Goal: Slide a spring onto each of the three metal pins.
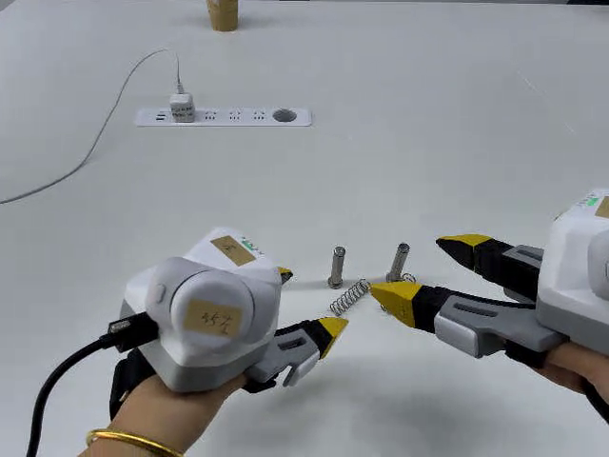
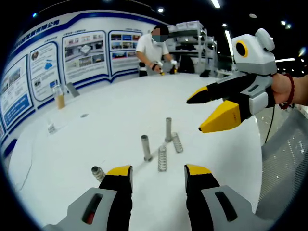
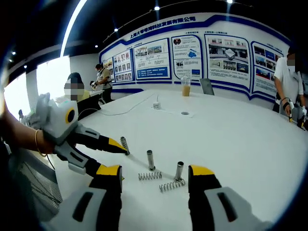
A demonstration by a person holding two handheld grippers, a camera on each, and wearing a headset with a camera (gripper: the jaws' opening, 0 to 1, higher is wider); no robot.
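As L gripper (image 2: 158,169) & R gripper (image 3: 155,169) hover w/ jaws apart, empty: bare pins (image 1: 337,267) x2, upright to take springs (image 1: 349,297); x2 lying loose beside them, prob. ready for pickup. 3rd pin (image 2: 97,172), just outside L jaw, looks sprung already.

Your head cam looks down on the white tabletop (image 1: 428,143); gripper cams sit low & close, facing each other, all sharing short grey metal pins (image 1: 337,267).
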